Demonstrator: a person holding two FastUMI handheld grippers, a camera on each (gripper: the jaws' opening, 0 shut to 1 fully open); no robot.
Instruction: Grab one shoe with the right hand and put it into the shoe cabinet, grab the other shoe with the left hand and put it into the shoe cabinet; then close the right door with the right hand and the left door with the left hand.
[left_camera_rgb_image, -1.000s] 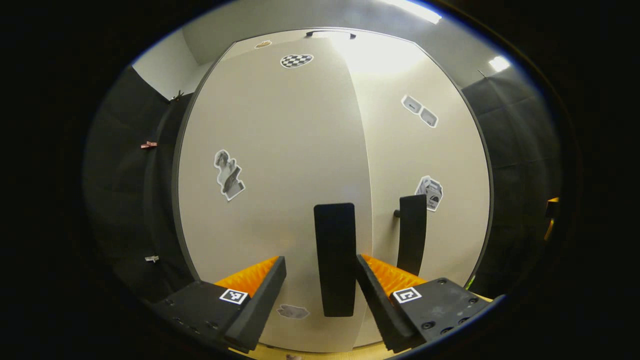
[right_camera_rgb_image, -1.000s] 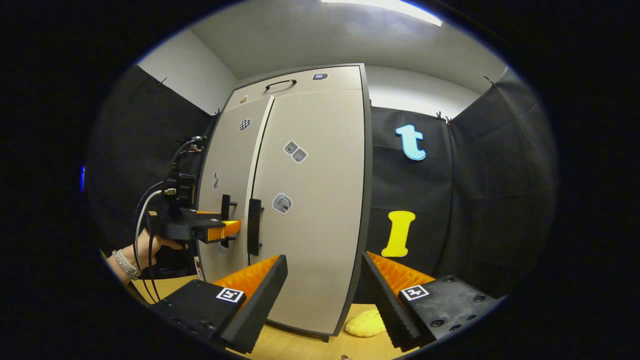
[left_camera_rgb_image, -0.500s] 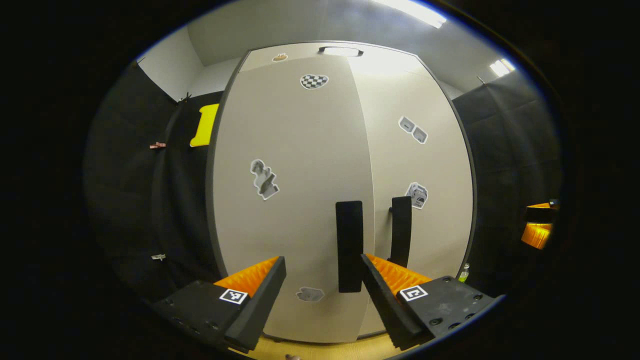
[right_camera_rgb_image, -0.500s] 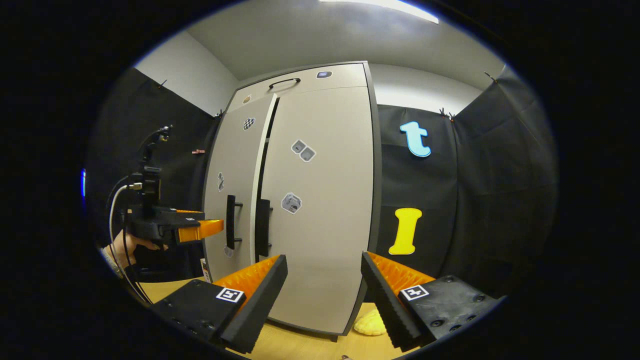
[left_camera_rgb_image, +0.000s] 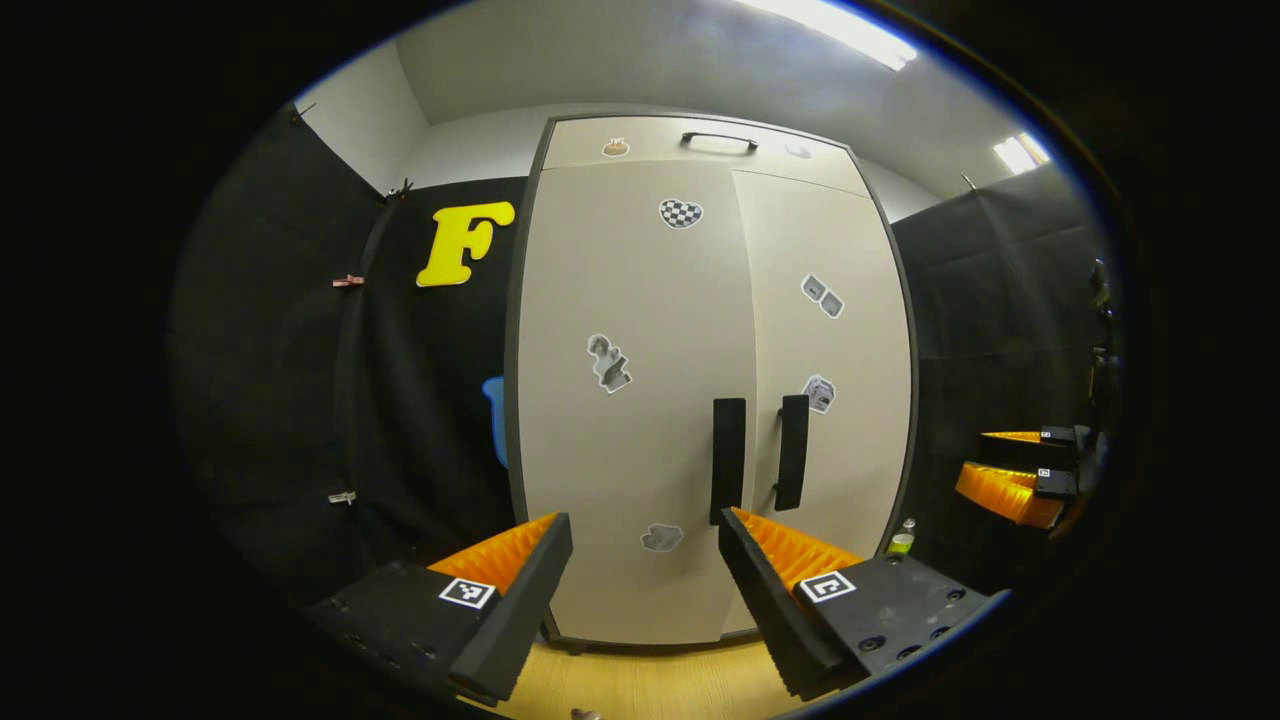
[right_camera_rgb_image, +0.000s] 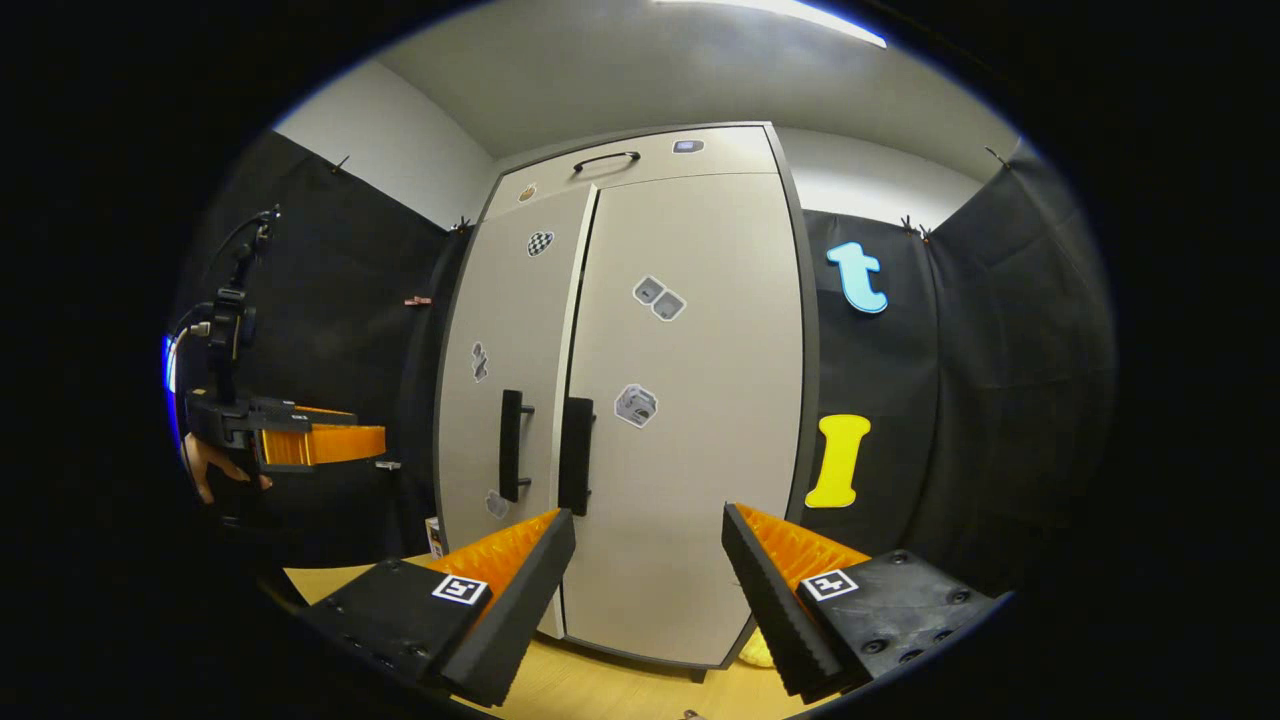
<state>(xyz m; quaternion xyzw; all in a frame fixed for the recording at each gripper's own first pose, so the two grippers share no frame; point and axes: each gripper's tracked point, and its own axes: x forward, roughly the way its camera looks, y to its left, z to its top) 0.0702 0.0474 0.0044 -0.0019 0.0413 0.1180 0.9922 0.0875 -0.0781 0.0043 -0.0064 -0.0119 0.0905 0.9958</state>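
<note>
2 pale beige flat-panel doors front the tall shoe cabinet, and we read both as shut: in the left gripper view the left door and right door lie flush with only a thin seam between them; in the right gripper view the seam looks a little wider near the top, so we cannot rule out a slight gap there. The shoes are presumably inside, behind the panels.

Handling judgement: the doors look like stiff, smooth laminated board, light on their hinges, not fragile. The faces would be slippery under a pad, so a flat push near the free edge is the way to seat one. If a hold is needed, the 2 black vertical bar handles, left handle and right handle, stand just beside the seam and are the obvious grip points.

Tool state: left gripper has its 2 fingers spread wide, nothing between them, touching nothing, standing apart from the cabinet front above the light wooden floor. Right gripper is likewise spread and unloaded, facing the right door and clear of it. In the right gripper view we also see the left gripper off to the side, in a hand, well apart from the cabinet.

We judge the task complete or nearly so.
</note>
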